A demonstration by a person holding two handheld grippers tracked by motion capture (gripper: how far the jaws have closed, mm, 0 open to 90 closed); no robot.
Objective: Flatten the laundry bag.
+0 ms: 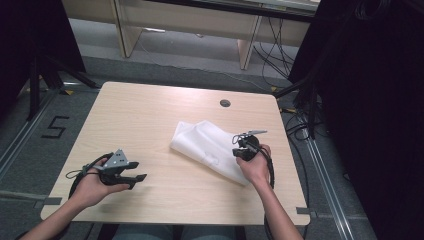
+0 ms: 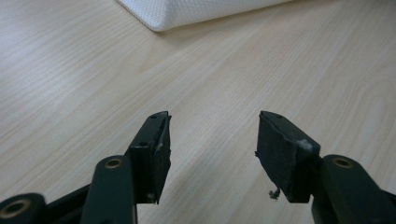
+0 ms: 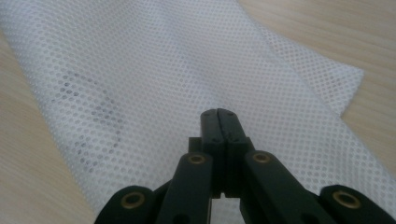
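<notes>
One white mesh cloth (image 1: 210, 145) lies on the table (image 1: 150, 115), toward the right half, folded so that at least two layers show at its far corner in the right gripper view. Two grippers are in use, one in each of the person's two hands.

The right gripper (image 1: 240, 144) sits at the cloth's right edge, over the fabric. In its own view its two jaws are pressed together with no gap between them, the tips (image 3: 218, 114) right at the mesh cloth (image 3: 154, 70); whether any fabric is caught between them cannot be told.

The left gripper (image 1: 140, 177) is held low over bare wood at the table's front left, well apart from the cloth. Its two jaws stand wide with nothing between them (image 2: 212, 135), and one rounded corner of the cloth (image 2: 187, 14) shows far ahead.

One small round hole (image 1: 225, 103) sits near the table's back edge.
</notes>
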